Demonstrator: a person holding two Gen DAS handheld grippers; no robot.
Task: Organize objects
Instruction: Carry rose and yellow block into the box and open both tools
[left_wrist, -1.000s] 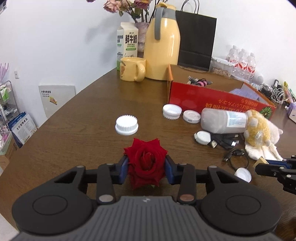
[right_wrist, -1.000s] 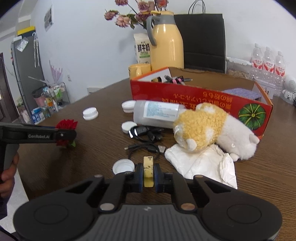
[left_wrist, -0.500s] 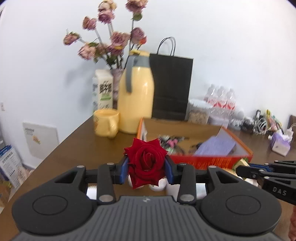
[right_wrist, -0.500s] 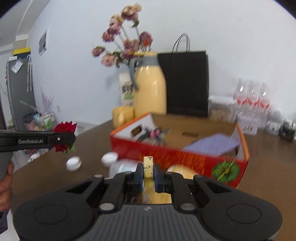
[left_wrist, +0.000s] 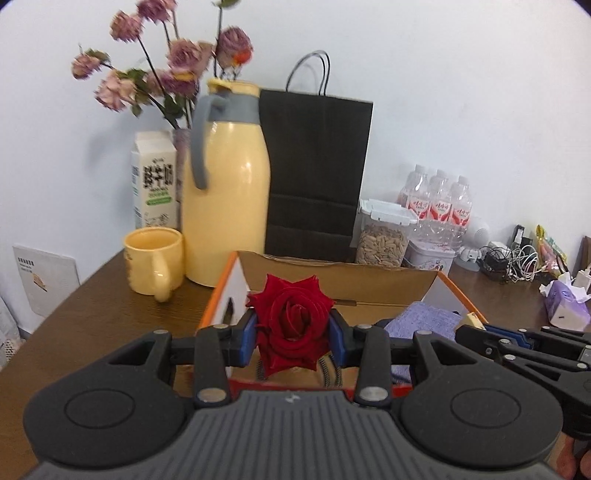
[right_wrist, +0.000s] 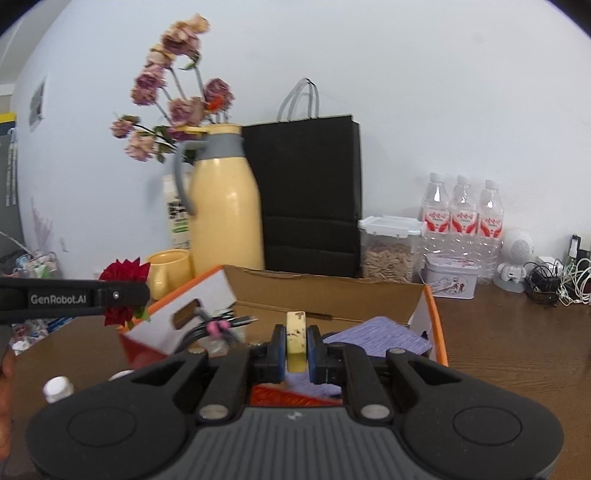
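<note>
My left gripper (left_wrist: 291, 338) is shut on a red rose (left_wrist: 290, 328) and holds it above the near edge of the open red cardboard box (left_wrist: 236, 269). The rose also shows in the right wrist view (right_wrist: 123, 273), at the left, over the box's left corner. My right gripper (right_wrist: 296, 345) is shut on a small yellow eraser (right_wrist: 296, 341) above the box (right_wrist: 325, 295), over a purple cloth (right_wrist: 380, 334). The right gripper also shows in the left wrist view (left_wrist: 471, 326), at the right over the box.
Behind the box stand a yellow thermos (left_wrist: 225, 192), a yellow mug (left_wrist: 153, 260), a milk carton (left_wrist: 153, 184), a vase of dried flowers (left_wrist: 173, 77), a black paper bag (left_wrist: 314, 177), a seed jar (left_wrist: 384, 232) and water bottles (left_wrist: 437, 203). Cables (right_wrist: 554, 277) lie at the right.
Both grippers have risen from the table and moved forward over the red box, each still holding its object. The items on the table's near side have dropped out of view.
</note>
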